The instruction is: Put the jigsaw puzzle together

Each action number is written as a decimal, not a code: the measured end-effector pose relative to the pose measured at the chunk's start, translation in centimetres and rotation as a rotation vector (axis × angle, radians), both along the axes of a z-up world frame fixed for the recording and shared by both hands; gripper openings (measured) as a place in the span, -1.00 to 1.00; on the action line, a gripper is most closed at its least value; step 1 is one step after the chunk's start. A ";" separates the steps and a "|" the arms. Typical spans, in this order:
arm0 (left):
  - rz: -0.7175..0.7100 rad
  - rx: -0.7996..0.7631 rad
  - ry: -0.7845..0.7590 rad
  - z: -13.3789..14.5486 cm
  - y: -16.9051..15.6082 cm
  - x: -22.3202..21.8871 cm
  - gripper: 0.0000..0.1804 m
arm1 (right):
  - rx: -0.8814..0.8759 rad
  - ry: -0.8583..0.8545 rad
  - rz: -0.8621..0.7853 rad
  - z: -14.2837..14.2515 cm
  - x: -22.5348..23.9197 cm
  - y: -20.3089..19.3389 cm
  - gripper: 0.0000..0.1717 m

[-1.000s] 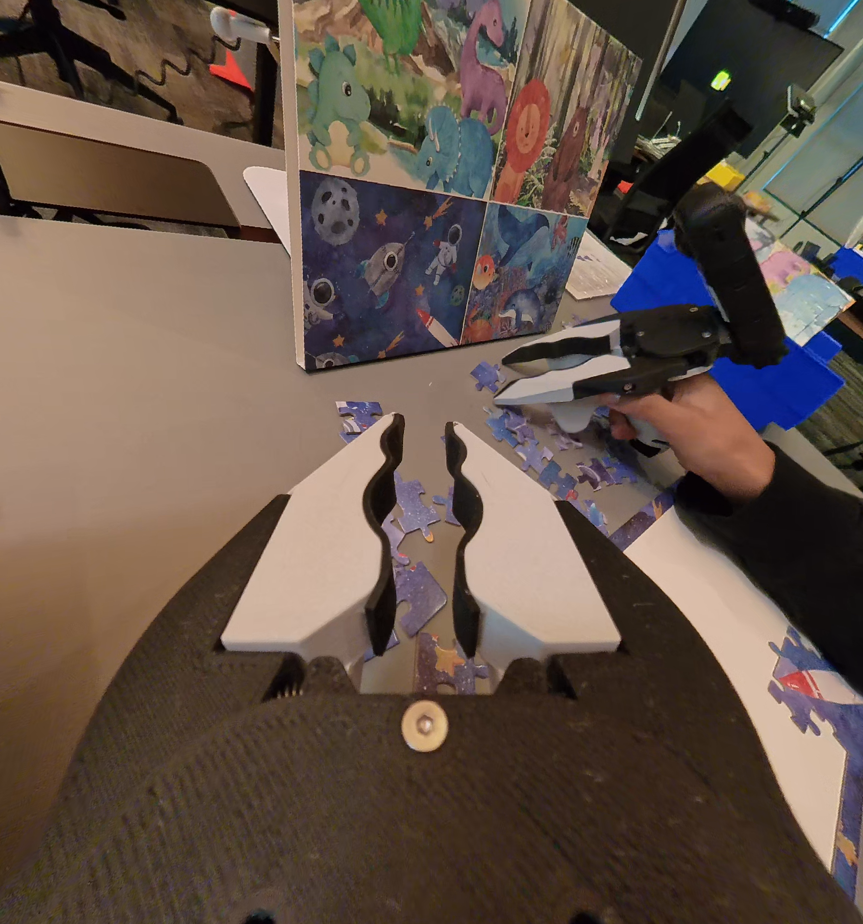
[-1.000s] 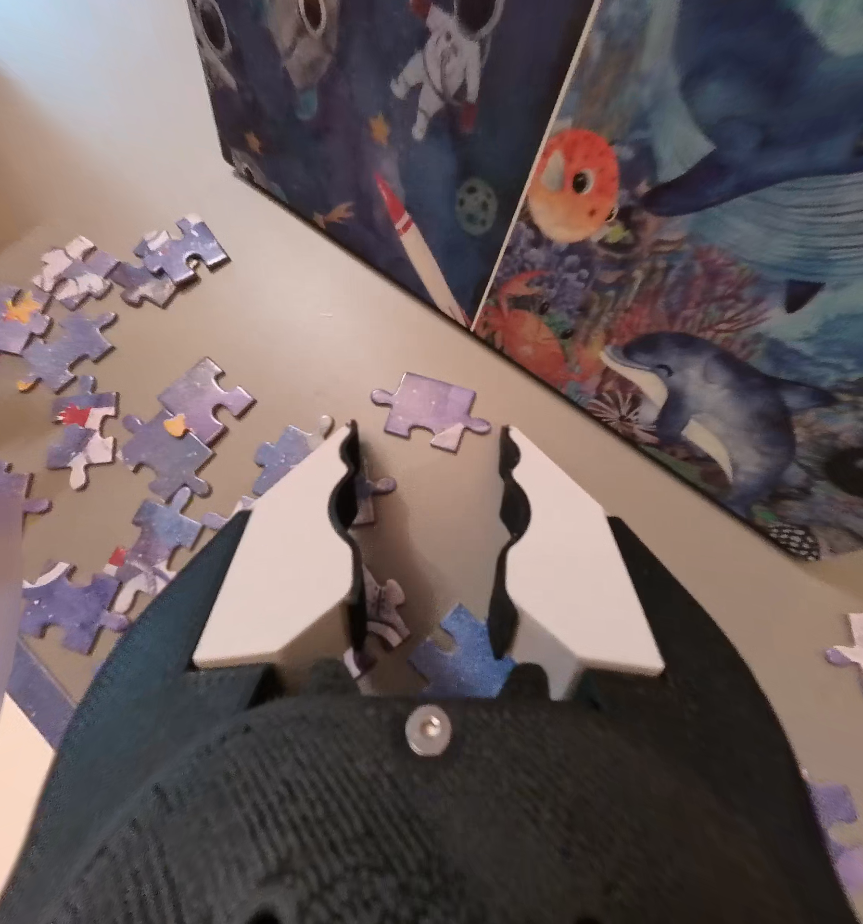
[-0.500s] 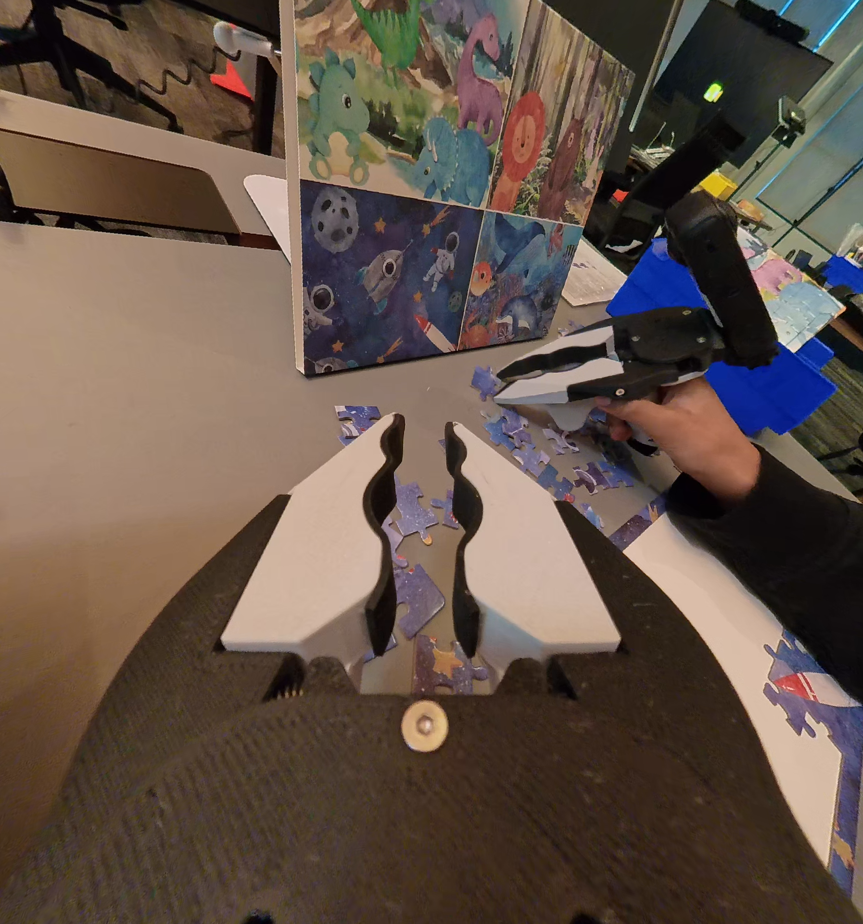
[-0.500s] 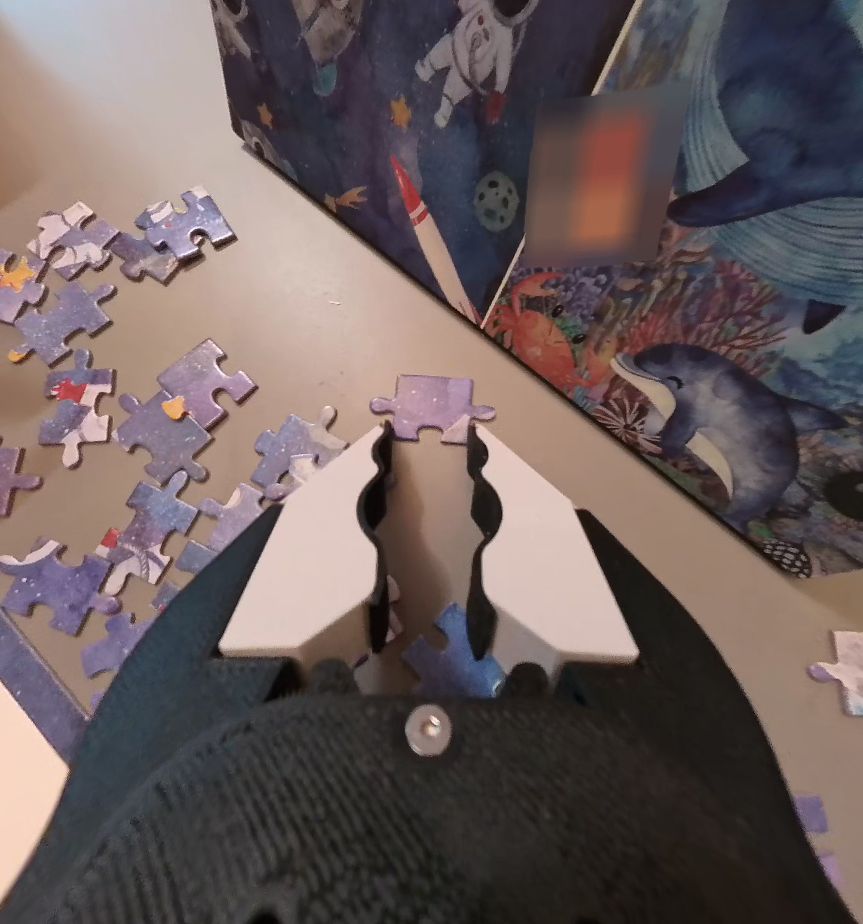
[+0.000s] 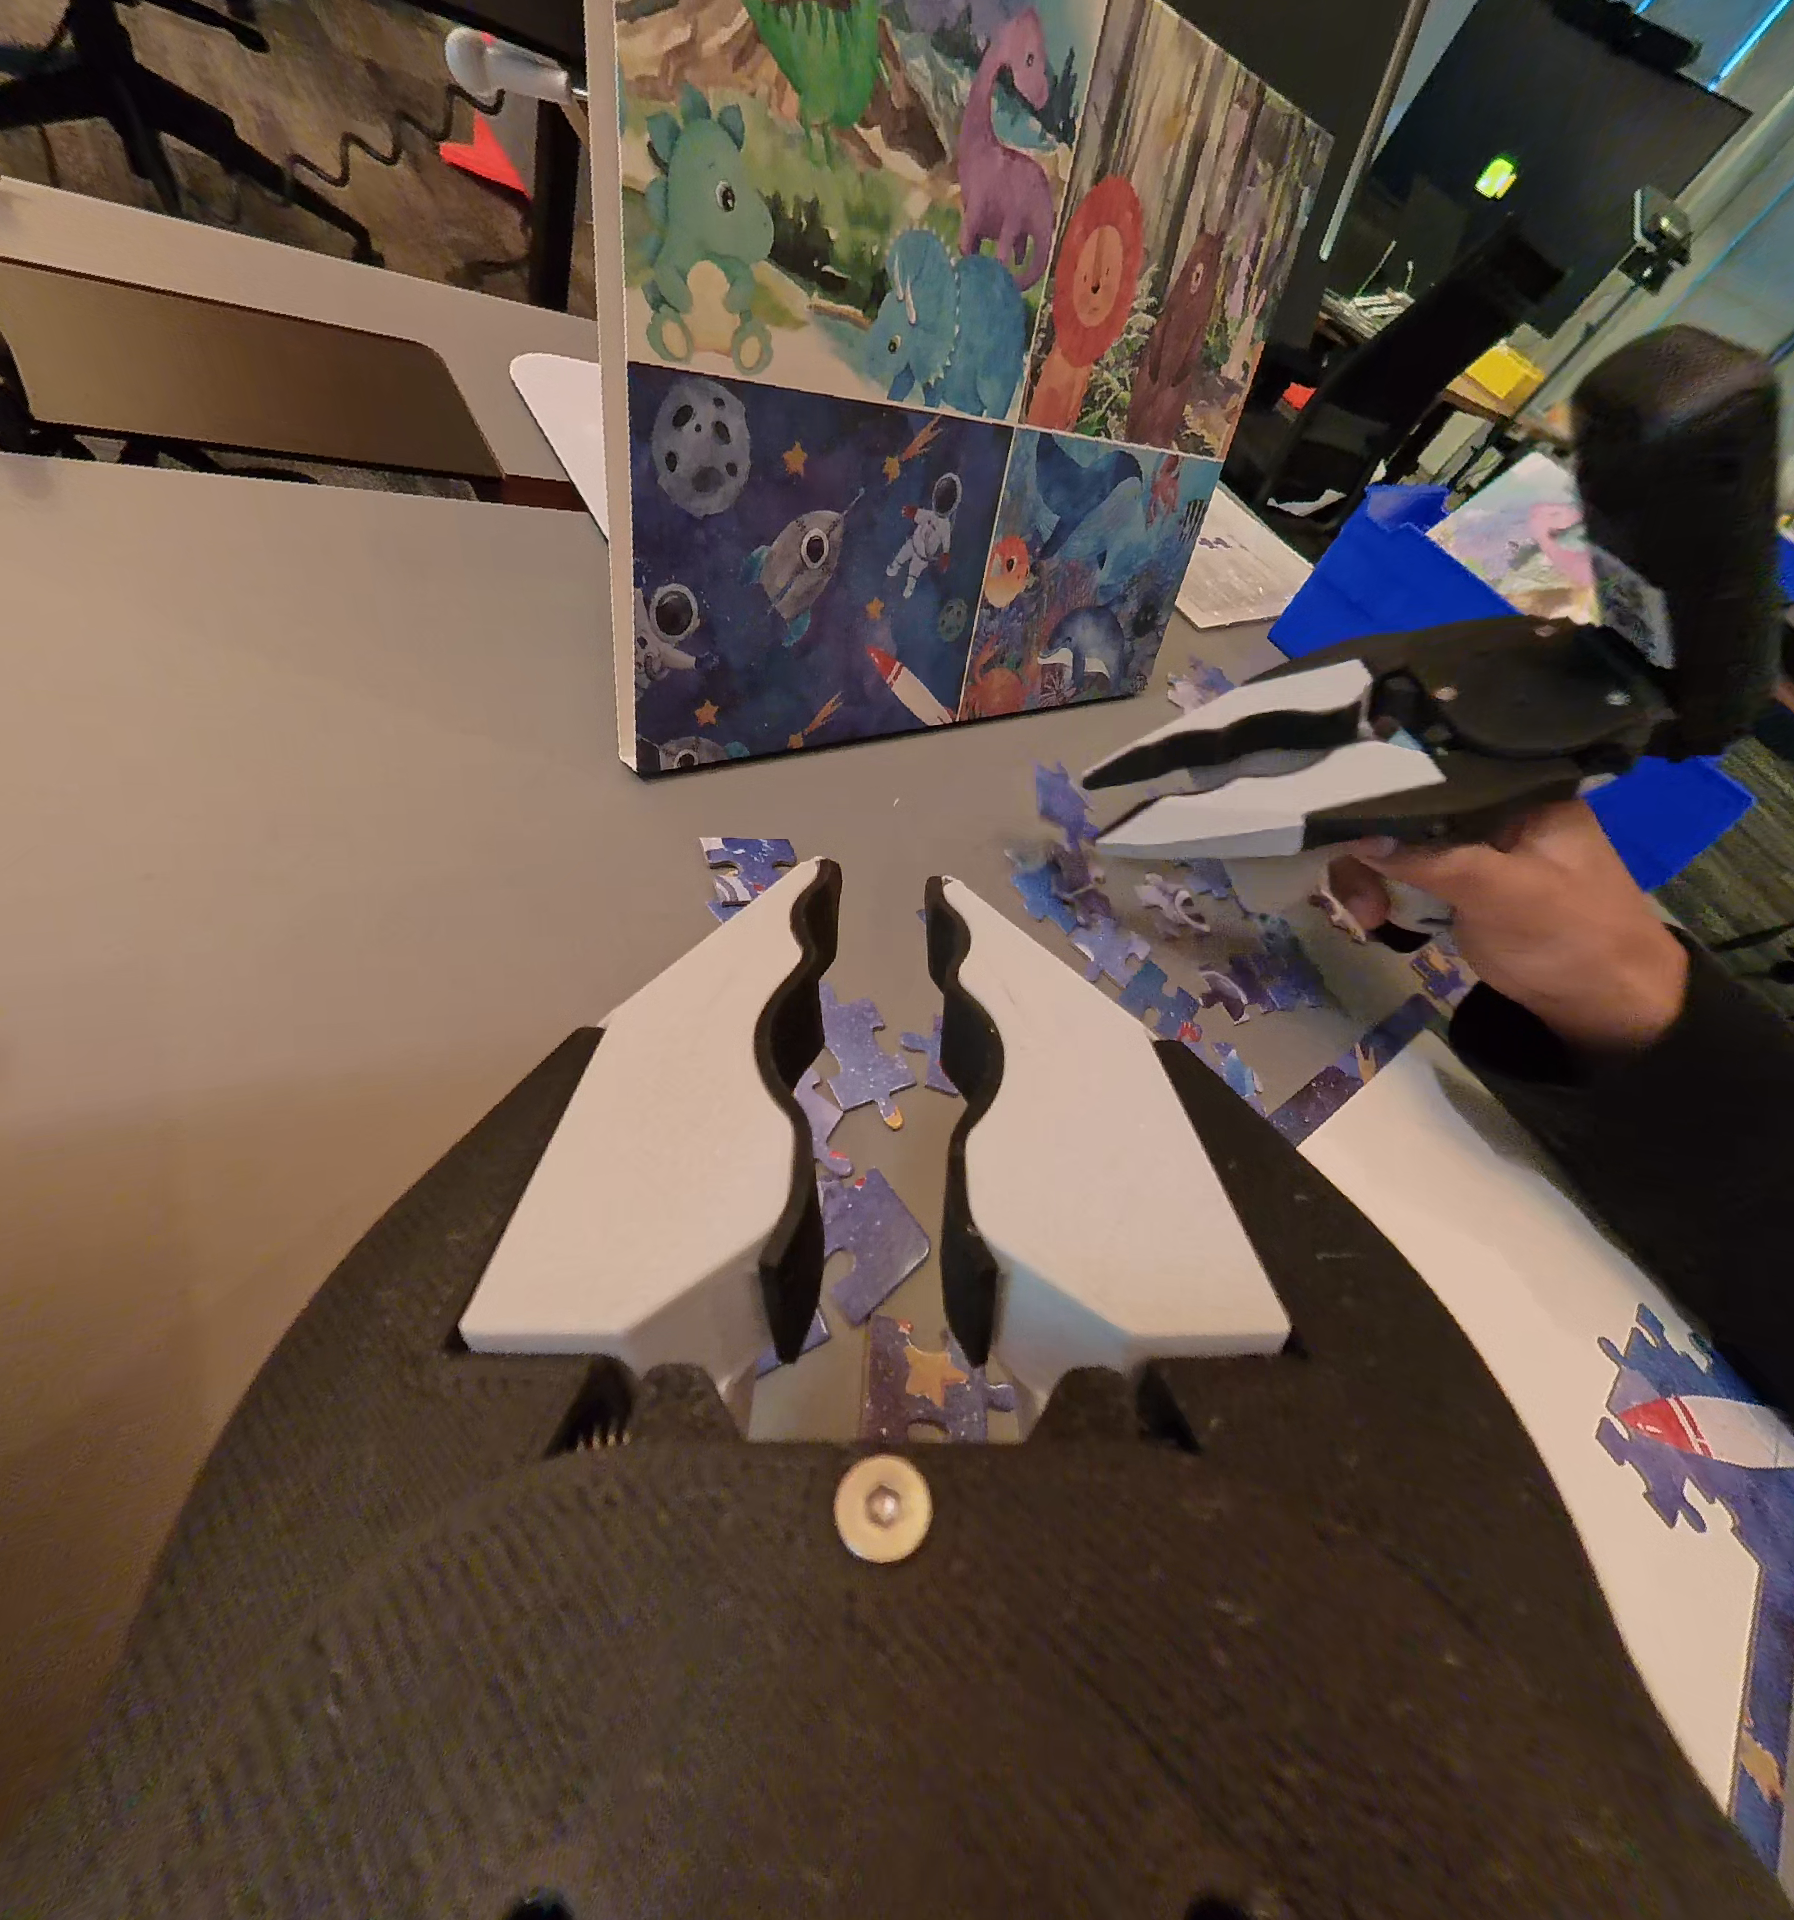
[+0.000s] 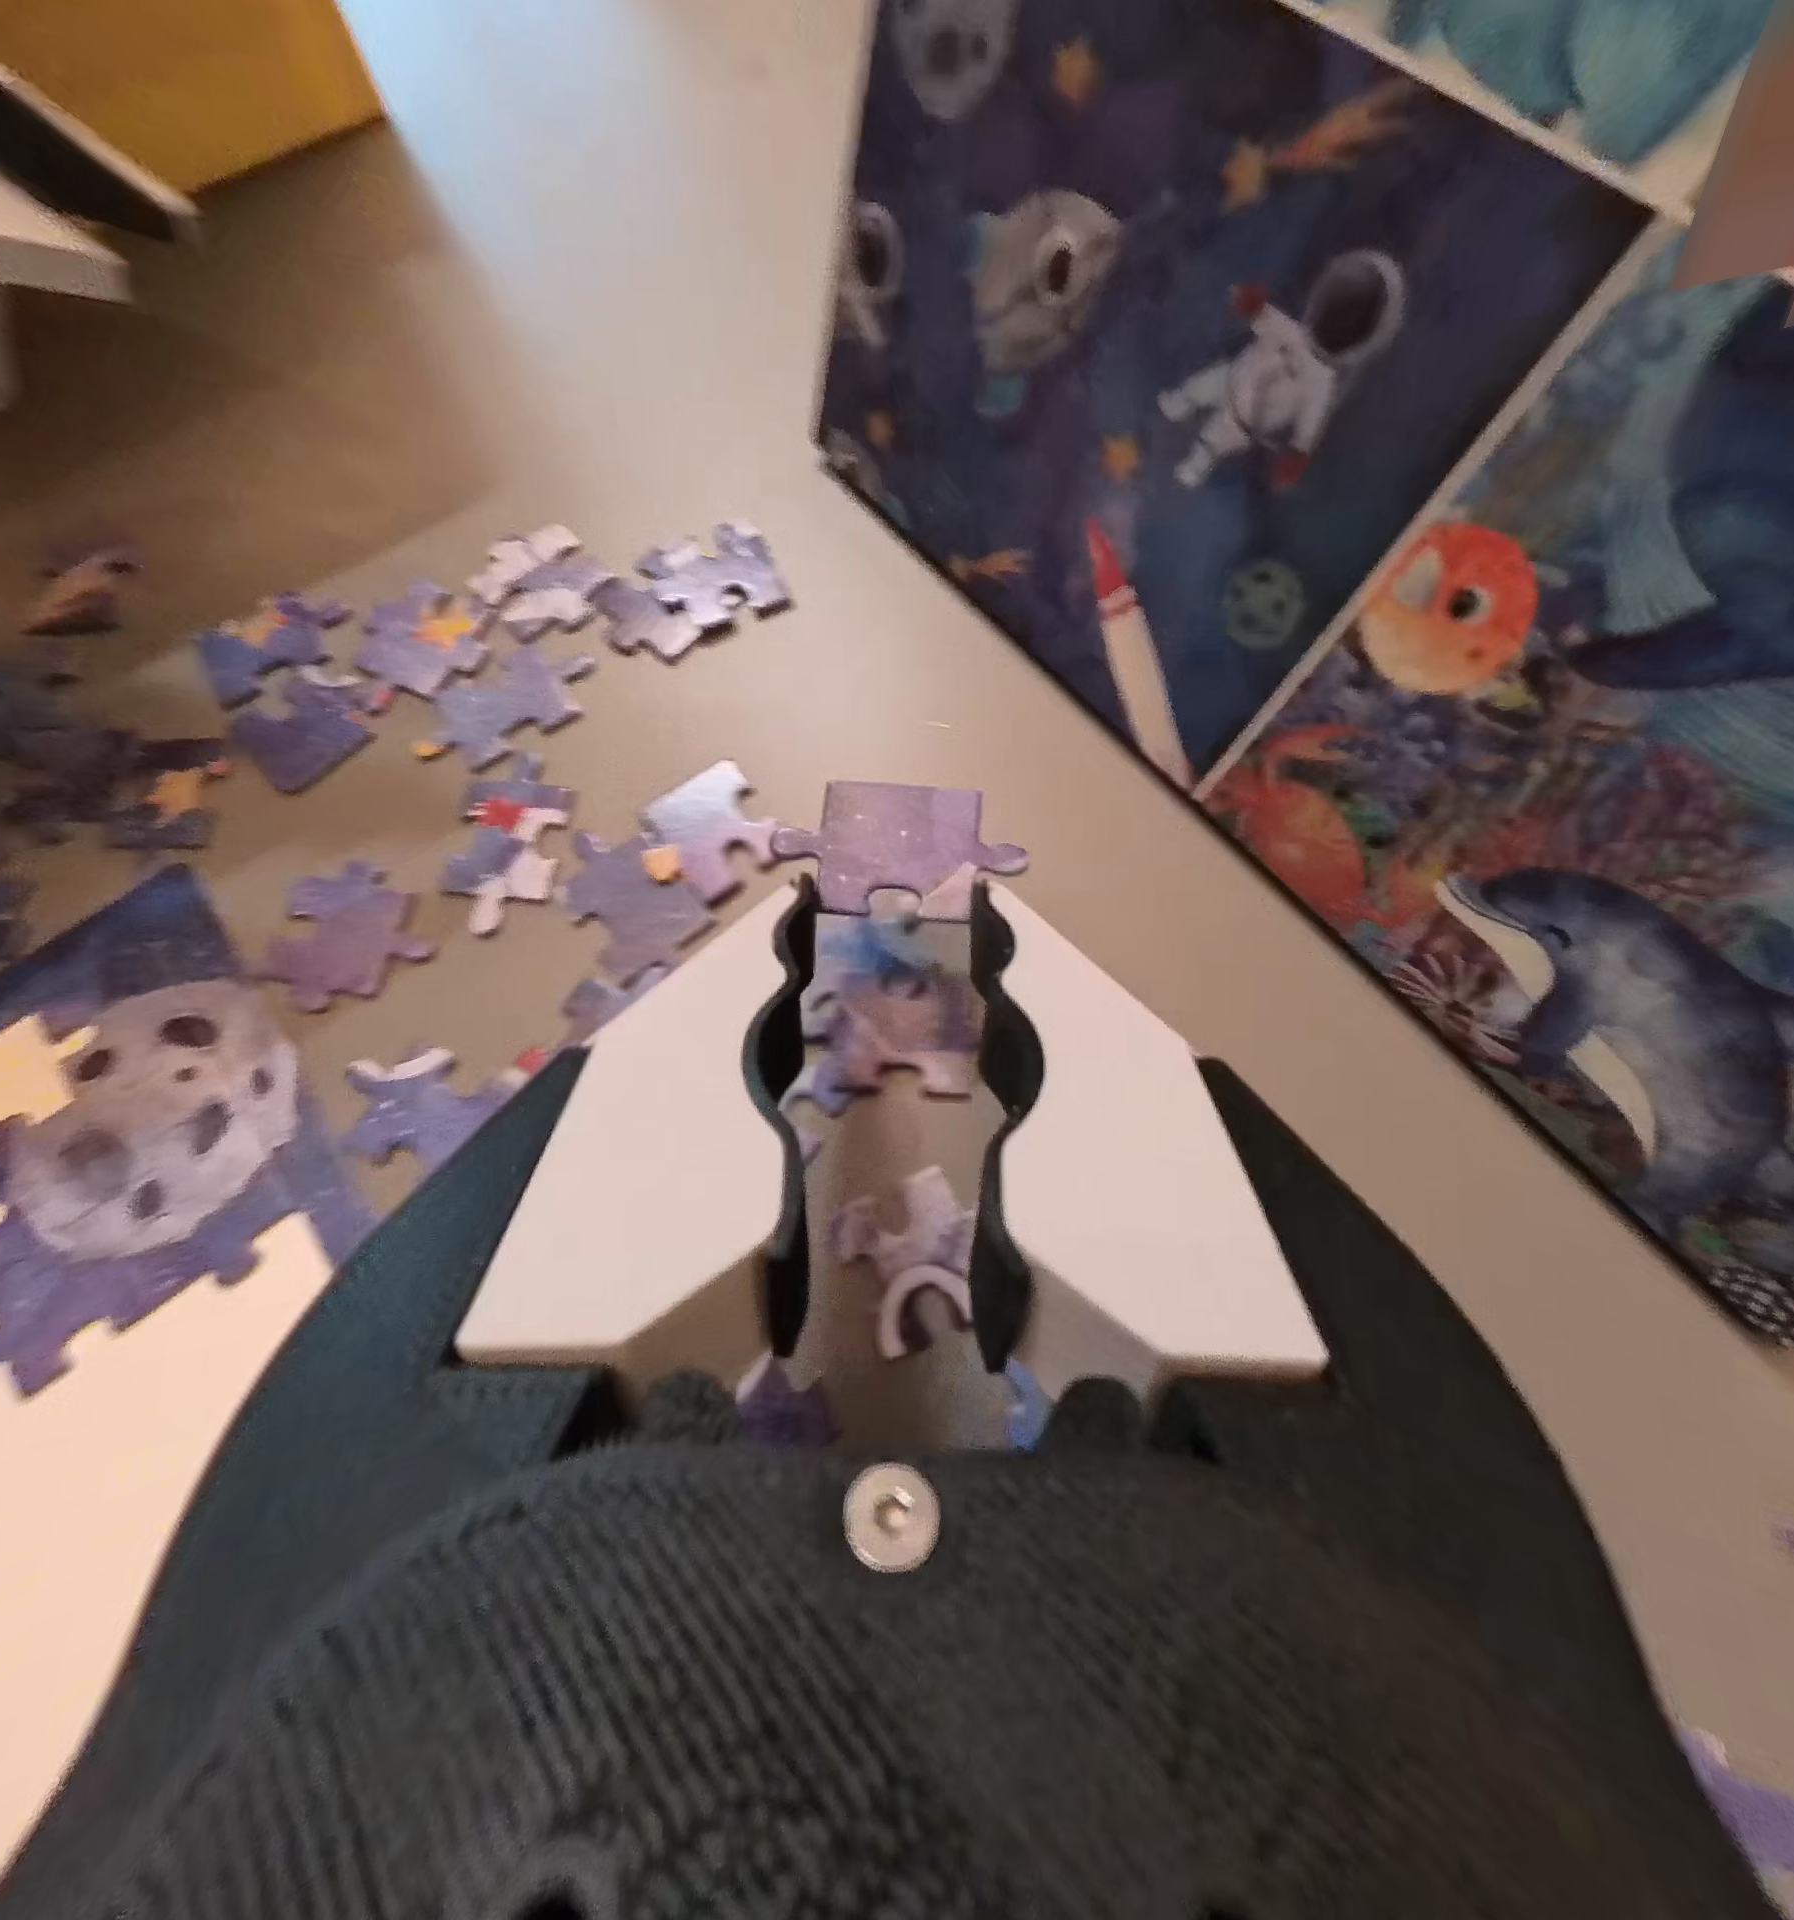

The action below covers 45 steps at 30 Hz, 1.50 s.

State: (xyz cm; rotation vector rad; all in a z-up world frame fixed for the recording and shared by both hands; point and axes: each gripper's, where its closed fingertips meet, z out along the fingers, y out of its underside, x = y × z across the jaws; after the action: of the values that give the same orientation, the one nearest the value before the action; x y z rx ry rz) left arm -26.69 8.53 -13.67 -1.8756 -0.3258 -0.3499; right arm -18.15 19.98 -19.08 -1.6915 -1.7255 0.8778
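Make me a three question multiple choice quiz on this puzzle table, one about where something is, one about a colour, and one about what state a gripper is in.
1. Where does the picture box stand?
A. upright on the grey table, beyond the loose pieces
B. flat on the white board
C. on the blue bins

2. What colour is the piece at the right gripper's tips?
A. green
B. purple
C. orange

3. How is the left gripper?
A. clamped on a piece
B. gripping the box
C. jaws apart, nothing between them

Answers: 1 A, its lower edge rests on the table behind the pieces; 2 B, a starry purple piece is pinched at both sides; 3 C, only the table shows through the gap.
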 end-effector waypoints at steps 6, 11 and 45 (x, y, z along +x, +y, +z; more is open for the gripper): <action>0.000 -0.002 0.000 -0.1 0.0 0.0 -0.84 | 0.098 -0.008 0.271 0.7 1.6 -8.1 -0.67; -0.001 -0.009 0.004 -0.2 0.1 0.1 -0.84 | 0.076 -0.037 0.506 -0.1 3.7 -15.5 -0.67; -0.004 -0.014 0.003 -0.3 0.1 0.2 -0.84 | 0.109 -0.141 0.720 -3.2 4.7 -20.4 -0.67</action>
State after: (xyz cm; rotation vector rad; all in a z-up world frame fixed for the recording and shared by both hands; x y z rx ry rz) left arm -26.52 8.63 -14.01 -1.8903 -0.3229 -0.3478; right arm -13.42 -0.38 -22.29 -1.0698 -2.4873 0.9450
